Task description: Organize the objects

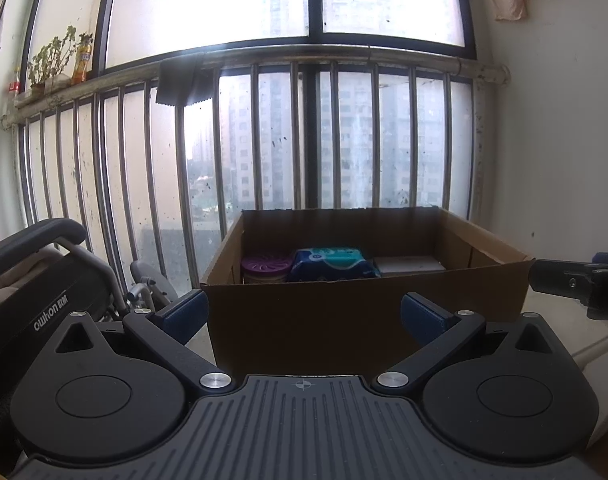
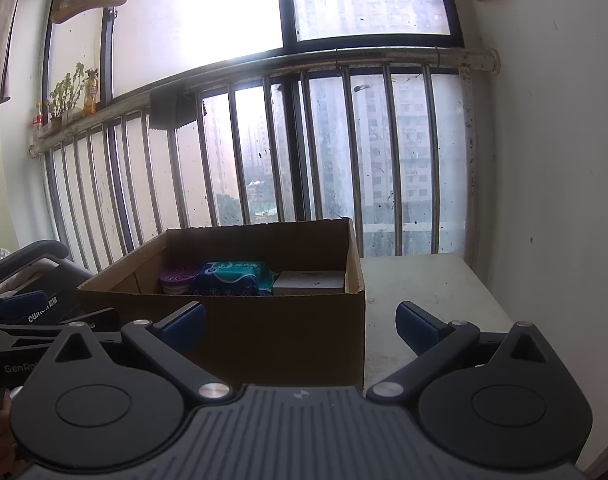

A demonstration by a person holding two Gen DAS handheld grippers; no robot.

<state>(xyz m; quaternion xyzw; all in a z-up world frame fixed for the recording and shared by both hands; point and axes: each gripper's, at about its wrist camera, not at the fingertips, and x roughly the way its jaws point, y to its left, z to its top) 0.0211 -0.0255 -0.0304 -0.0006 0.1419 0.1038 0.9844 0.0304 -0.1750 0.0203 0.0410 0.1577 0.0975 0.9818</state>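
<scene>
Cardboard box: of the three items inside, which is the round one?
The purple-lidded container, at the left end of the row in the cardboard box. The blue soft pack in the middle is pillow-shaped and the white box on the right is flat and rectangular.

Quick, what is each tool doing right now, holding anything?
Left tool: open, holding nothing.
Right tool: open, holding nothing.

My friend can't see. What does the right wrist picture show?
An open cardboard box sits on a white table, holding a purple round tub, a blue packet and a white box. The right tool hangs open and empty before it.
</scene>
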